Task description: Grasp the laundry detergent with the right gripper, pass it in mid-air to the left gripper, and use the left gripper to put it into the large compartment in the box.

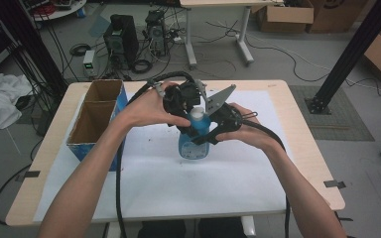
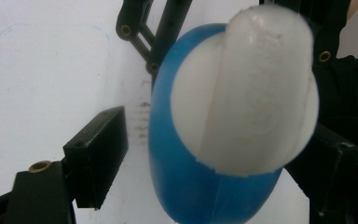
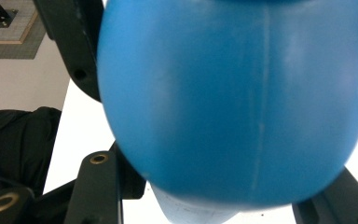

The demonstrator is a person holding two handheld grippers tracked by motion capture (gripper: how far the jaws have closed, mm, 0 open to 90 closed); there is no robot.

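High view: blue plastic bottle with a white cap [image 1: 194,141] stands upright on the white sheet [image 1: 178,183] covering the light wooden table [image 1: 307,144], about mid-table, slightly toward the far side. Both hands meet over it. Left hand [image 1: 146,106] holds the left gripper [image 1: 191,111] at the bottle's top, near the cap; right hand [image 1: 248,131] holds the right gripper [image 1: 203,136] against the bottle's body from the right. Grey three-cornered plate [image 1: 221,99] sticks up between the hands. Open blue cardboard box with two brown compartments [image 1: 96,116] sits at the table's left edge, well apart from the bottle.

Left gripper view: looking down on the bottle [image 2: 191,186]; rounded white cap [image 2: 247,98] is large, slightly scuffed, blurry from closeness. Blue shoulder bulges below it. Left gripper [image 2: 214,149] jaws stand open, one on each side of the bottle; left-hand jaw has a clear gap to the blue wall, other jaw's contact cannot be told.

Right gripper view: bottle [image 3: 233,102] body is smooth, glossy blue, with a faint vertical seam line, blurred. Right gripper [image 3: 223,186] jaws sit wide on either side of the body, pressed close at the flanks; appears to grip it.
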